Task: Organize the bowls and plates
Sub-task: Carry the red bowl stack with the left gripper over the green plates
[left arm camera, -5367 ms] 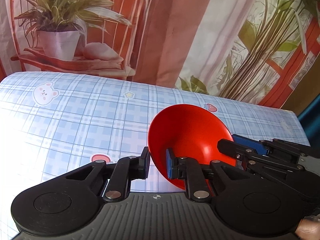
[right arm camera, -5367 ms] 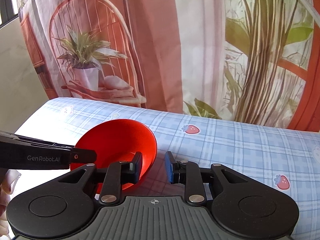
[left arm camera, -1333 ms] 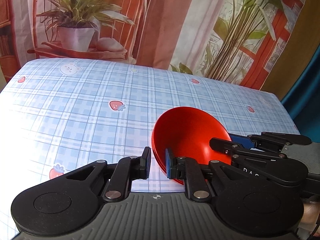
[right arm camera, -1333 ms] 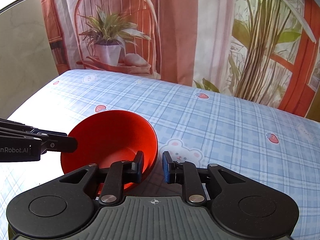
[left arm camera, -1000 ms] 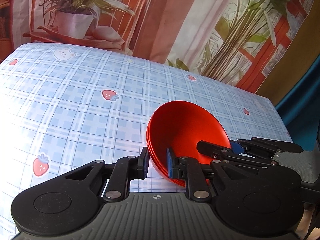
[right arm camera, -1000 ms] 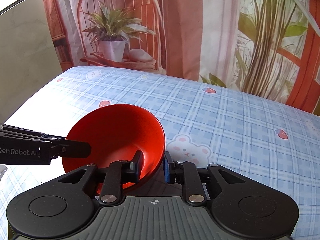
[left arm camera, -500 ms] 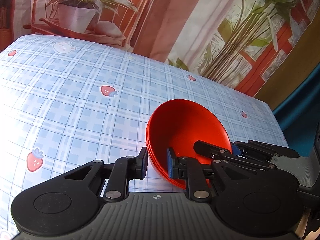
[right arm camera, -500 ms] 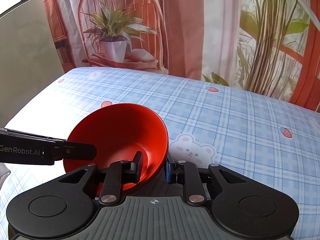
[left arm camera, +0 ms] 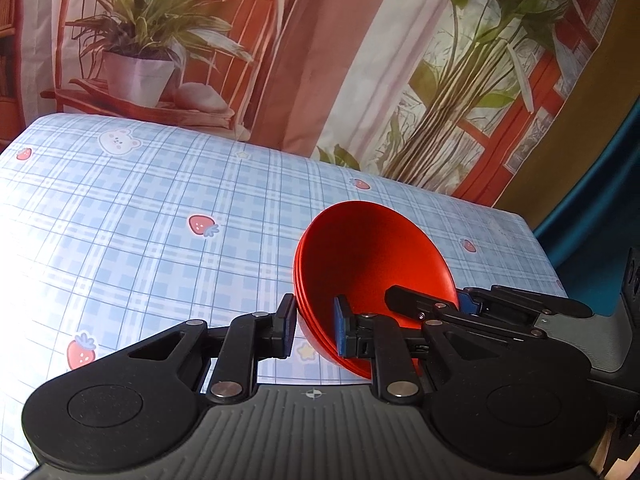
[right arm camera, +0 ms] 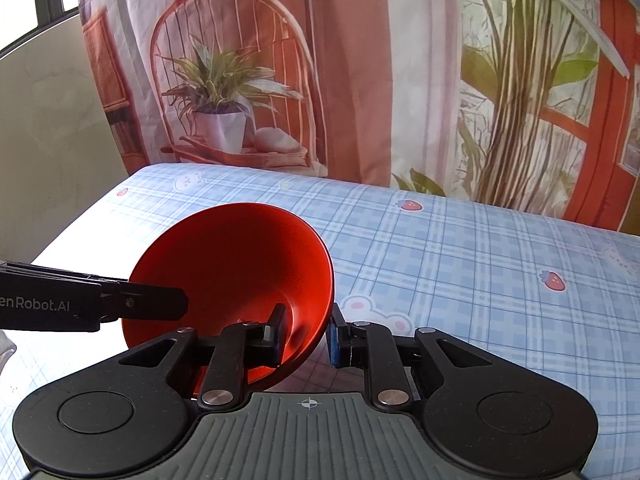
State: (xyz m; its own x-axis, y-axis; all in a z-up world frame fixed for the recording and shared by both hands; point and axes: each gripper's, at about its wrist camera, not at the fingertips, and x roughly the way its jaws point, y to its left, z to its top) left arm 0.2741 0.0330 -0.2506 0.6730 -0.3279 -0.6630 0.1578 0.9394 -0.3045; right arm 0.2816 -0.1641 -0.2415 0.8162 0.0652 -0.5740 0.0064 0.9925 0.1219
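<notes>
We hold a stack of red bowls [left arm camera: 372, 264] tilted above the blue plaid worktop [left arm camera: 140, 220], each of our tongs clamped on the rim. The left tongs [left arm camera: 314, 326] grip its left side; the right tongs [right arm camera: 306, 334] grip its right side. On the left tongs' arm we read "enRobot.AI", its start cut off. The stack looks three deep, though we cannot be sure.

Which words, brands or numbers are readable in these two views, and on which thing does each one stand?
"enRobot.AI": white print on the left hand-held gripper, right wrist view; cut off at the picture's left edge.
No other text is readable in either view.
</notes>
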